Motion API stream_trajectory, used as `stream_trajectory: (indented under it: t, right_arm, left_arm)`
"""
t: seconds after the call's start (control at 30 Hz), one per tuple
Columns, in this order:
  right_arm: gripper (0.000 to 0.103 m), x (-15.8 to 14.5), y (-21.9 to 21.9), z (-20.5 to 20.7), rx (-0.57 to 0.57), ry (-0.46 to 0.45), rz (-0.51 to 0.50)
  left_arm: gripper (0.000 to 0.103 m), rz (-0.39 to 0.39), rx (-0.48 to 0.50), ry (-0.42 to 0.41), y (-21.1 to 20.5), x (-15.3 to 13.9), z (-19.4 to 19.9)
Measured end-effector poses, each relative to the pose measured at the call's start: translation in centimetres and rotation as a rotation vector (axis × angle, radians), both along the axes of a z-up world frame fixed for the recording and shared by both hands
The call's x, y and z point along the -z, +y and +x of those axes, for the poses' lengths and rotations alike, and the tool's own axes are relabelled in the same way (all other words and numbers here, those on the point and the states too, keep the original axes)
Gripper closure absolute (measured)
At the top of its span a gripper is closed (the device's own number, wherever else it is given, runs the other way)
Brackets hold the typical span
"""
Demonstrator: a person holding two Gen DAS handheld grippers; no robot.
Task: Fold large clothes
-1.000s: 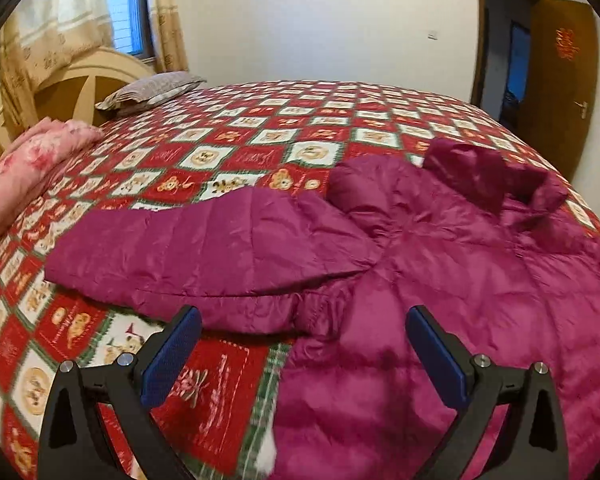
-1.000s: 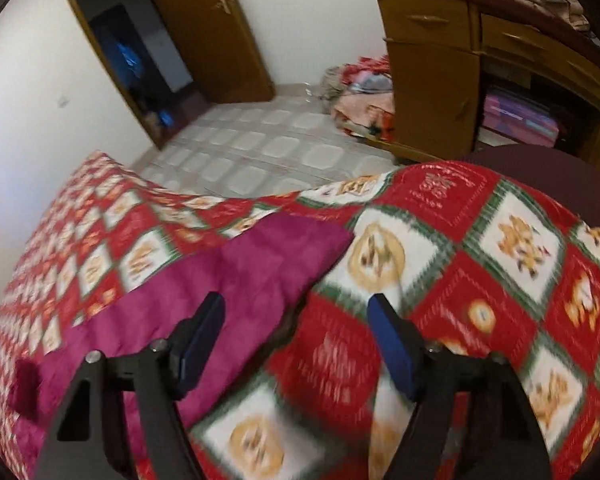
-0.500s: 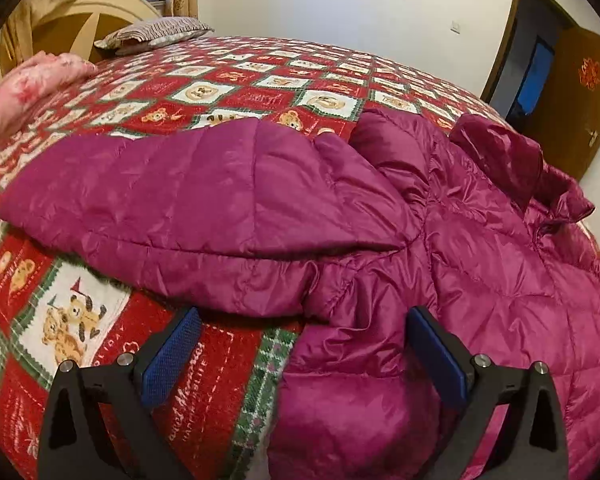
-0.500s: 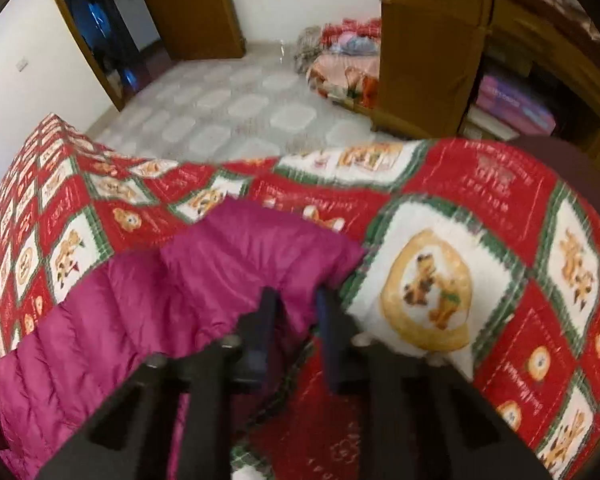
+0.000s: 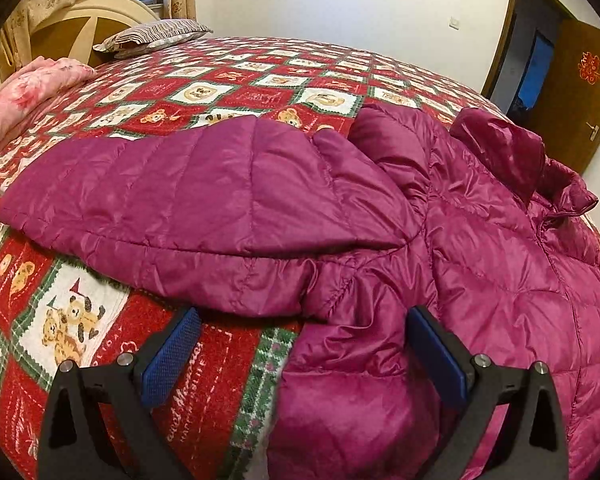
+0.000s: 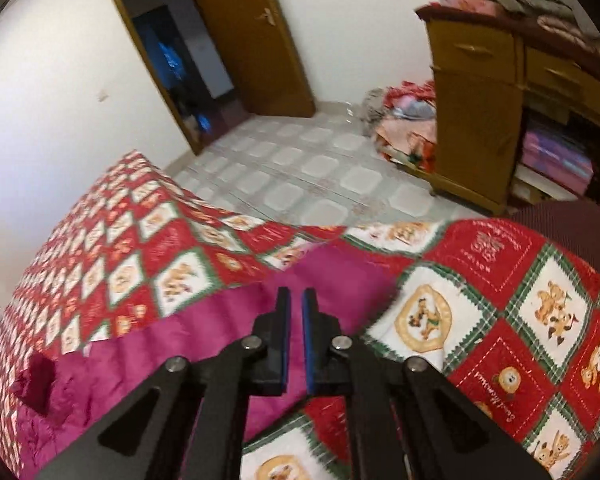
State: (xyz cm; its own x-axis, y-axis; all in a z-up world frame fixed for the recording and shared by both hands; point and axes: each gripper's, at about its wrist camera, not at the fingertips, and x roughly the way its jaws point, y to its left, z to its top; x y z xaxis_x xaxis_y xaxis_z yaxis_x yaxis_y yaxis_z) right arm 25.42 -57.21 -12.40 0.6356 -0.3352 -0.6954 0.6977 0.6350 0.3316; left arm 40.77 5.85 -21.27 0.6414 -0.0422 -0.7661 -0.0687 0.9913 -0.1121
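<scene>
Sprawling jacket [image 5: 480, 260], collar [image 5: 500, 148] toward door [image 5: 572, 92], sleeves [image 5: 180, 192] outstretched sideways; left claw [image 5: 302, 316] wide open, right claw [image 6: 296, 292] closing, grip unclear.

The jacket [image 5: 480, 240] lies spread on the bed [image 5: 260, 92], its sleeve [image 5: 204, 200] stretched to the left across the bedcover. A pillow [image 5: 152, 36] rests at the far left, before the headboard [image 5: 80, 20]. Beyond the bed's foot is the floor [image 6: 300, 172] — behind it an open door [image 6: 252, 36], and to the right a cabinet [image 6: 476, 108] with a heap of clothes [image 6: 404, 120] beside it.
</scene>
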Motion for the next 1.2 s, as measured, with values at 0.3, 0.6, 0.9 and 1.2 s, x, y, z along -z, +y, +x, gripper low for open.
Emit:
stream_trajectory:
  t: [0.3,0.6,0.9,1.2]
  right_arm:
    - [0.015,1.7,-1.3,0.0,0.073,0.076,0.096]
    - [0.022,6.1,-4.3,3.6,0.087,0.262,0.047]
    - [0.088,8.2,-3.6,4.2,0.057,0.369,0.010]
    - [0.089,-2.4,3.9,1.2,-0.013,0.140,-0.311]
  left_arm:
    - [0.001,-0.004,0.000,-0.002,0.0,0.0,0.0]
    - [0.001,-0.001,0.000,-0.002,0.0,0.1,0.1]
    - [0.001,0.004,0.000,-0.003,0.0,0.2,0.2]
    - [0.001,0.005,0.000,-0.001,-0.1,0.2,0.2]
